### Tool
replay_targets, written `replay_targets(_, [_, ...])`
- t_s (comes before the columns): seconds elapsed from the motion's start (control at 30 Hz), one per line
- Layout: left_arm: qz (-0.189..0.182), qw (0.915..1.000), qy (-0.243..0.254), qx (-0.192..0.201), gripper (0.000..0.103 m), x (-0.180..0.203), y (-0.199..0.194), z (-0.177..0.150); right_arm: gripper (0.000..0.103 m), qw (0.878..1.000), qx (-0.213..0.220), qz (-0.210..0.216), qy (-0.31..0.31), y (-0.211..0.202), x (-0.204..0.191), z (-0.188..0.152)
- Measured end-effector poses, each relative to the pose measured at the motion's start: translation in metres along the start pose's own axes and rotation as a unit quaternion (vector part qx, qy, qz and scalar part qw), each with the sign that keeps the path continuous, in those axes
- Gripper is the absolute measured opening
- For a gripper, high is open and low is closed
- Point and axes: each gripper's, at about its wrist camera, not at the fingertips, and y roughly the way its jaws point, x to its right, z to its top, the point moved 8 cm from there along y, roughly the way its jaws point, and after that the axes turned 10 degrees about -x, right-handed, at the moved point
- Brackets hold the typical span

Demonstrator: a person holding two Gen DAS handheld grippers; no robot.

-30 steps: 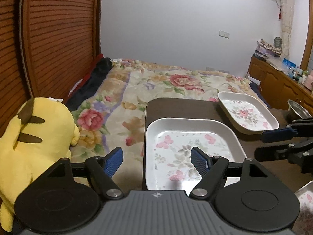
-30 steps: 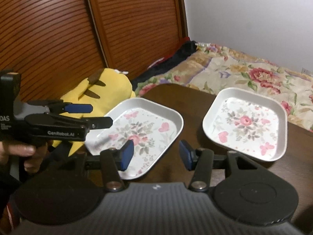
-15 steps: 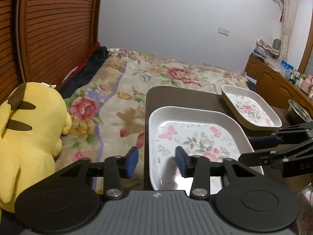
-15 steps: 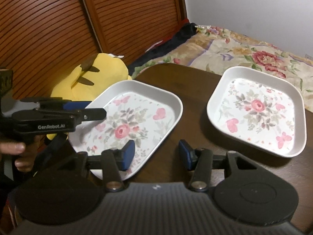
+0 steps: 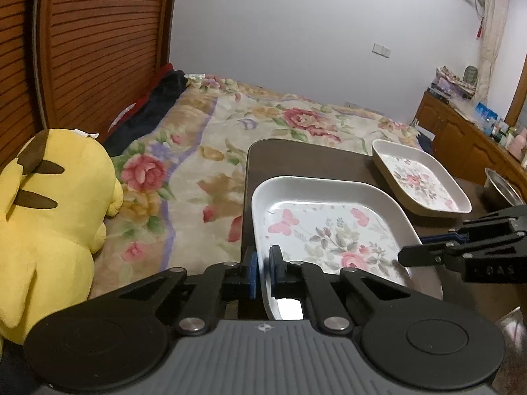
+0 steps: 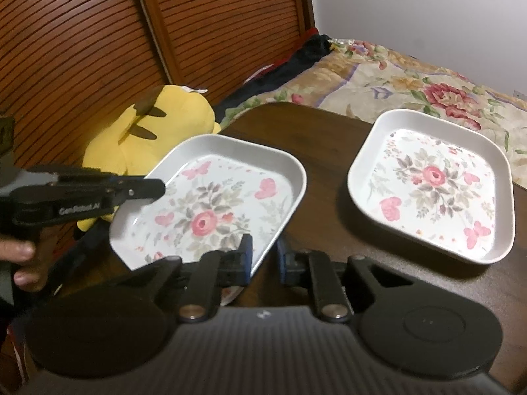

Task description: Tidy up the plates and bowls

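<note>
My left gripper (image 5: 262, 271) has its blue-padded fingers pinched down on the near left rim of the closer plate (image 5: 329, 230), one pad outside the wall and one inside it. The right gripper (image 6: 263, 258) is narrowed around the same plate's opposite edge (image 6: 210, 197); its left pad sits over the inside of the rim and the right pad just outside, with a sliver of gap that I can see, so I cannot tell whether it has actually clamped.

The plate is a shallow, square white dish with rounded corners and a raised sloping wall. Its flat floor carries a print of a pink rose amid grey-green leaves at the centre, with pink butterflies toward the corners. It sits at the near left part of the dark brown table (image 6: 329, 138), its left side reaching the table's edge; from the right wrist view it looks slightly tilted, though I cannot tell if it is off the surface.

A second plate (image 6: 434, 184) of the same shape and pattern rests flat farther along the table, well apart from the first. A metal bowl (image 5: 500, 187) shows at the right in the left wrist view. A yellow plush toy (image 5: 49, 223) lies on the floral bedspread (image 5: 230, 138) beside the table.
</note>
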Motion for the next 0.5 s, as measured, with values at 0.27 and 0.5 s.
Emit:
replay_targets(0.27, [0.012, 0.9999, 0.004, 0.003, 0.009, 0.019, -0.018, 0.000, 0.011, 1.000, 0.002, -0.008, 0.017, -0.009, 0.007, 0.000])
replay_targets(0.5, [0.010, 0.9998, 0.012, 0.009, 0.009, 0.040, -0.039, 0.005, 0.011, 1.000, 0.010, -0.013, 0.021, -0.038, 0.011, -0.001])
